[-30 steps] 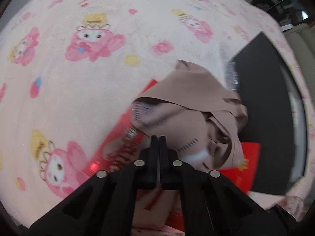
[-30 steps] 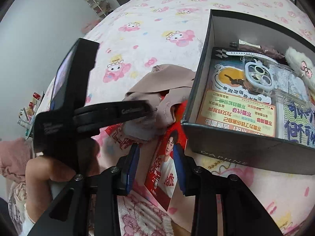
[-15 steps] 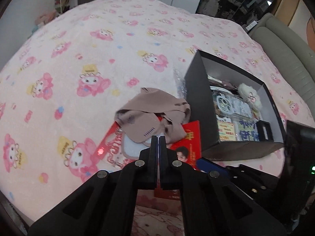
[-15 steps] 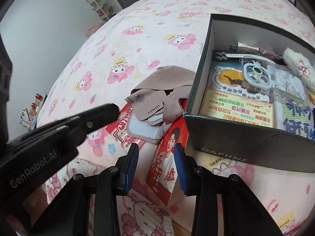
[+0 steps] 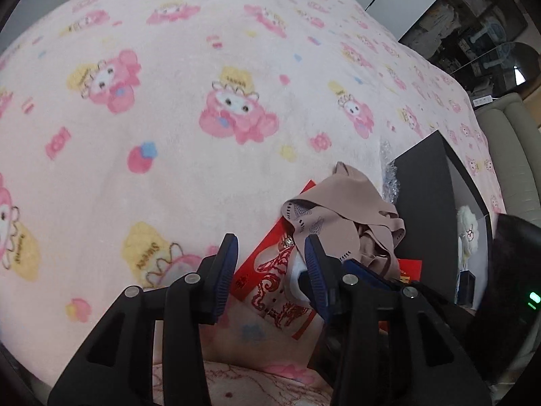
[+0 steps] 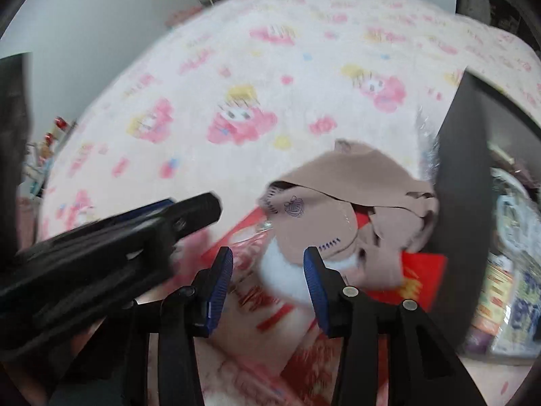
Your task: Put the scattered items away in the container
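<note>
A beige cloth (image 5: 341,216) lies crumpled on red paper items (image 5: 270,270) on the pink bed, next to a black box (image 5: 426,203). My left gripper (image 5: 270,253) is open and empty, hovering just in front of the cloth and red paper. My right gripper (image 6: 267,264) is open and empty too, close above the beige cloth (image 6: 338,199) and a white pad (image 6: 284,270) under it. The black box (image 6: 463,169) stands at the right with several items inside. The left gripper's finger (image 6: 189,213) crosses the right wrist view at the left.
The pink cartoon-print blanket (image 5: 169,135) covers the whole bed. A white plush toy (image 5: 468,233) sits in the box. Crinkled clear wrap (image 5: 389,176) lies by the box's far corner. A beige sofa (image 5: 510,155) and shelves stand beyond the bed at right.
My left gripper has opened from shut and come down close to the cloth. My right gripper has swung left and moved in over the cloth; its jaws stand wider.
</note>
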`<control>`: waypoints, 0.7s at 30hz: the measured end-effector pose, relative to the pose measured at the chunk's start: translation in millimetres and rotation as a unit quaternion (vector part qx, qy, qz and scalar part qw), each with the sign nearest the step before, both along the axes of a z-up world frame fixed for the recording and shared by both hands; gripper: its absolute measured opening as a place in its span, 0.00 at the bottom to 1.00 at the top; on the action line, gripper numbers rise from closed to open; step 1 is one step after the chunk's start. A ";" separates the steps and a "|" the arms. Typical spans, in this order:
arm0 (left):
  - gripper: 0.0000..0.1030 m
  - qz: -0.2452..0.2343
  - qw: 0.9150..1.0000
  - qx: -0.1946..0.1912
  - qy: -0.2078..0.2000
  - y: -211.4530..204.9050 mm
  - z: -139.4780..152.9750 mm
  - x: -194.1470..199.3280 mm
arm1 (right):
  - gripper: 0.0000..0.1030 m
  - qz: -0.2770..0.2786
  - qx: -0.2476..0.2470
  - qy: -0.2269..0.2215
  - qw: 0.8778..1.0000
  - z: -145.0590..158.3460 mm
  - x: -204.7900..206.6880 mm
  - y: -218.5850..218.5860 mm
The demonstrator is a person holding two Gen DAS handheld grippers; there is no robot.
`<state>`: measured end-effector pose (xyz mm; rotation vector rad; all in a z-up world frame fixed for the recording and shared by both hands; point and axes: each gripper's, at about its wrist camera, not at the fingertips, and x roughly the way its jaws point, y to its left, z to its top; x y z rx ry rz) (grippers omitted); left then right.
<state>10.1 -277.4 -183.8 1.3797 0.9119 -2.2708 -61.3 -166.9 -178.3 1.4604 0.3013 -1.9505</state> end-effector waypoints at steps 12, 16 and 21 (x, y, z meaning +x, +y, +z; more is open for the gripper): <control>0.41 -0.027 0.996 0.072 0.043 5.5 2.3 -1.2 | 0.01 -0.016 -0.079 -0.005 0.997 20.5 2.4 24.7; 0.56 -0.054 0.989 0.117 0.073 18.9 14.8 4.4 | 0.00 -0.032 -0.122 0.014 0.992 59.3 13.2 62.6; 0.57 -0.045 0.987 0.147 0.038 29.7 2.9 -15.8 | 0.00 -0.057 -0.128 0.029 0.990 74.9 18.0 93.3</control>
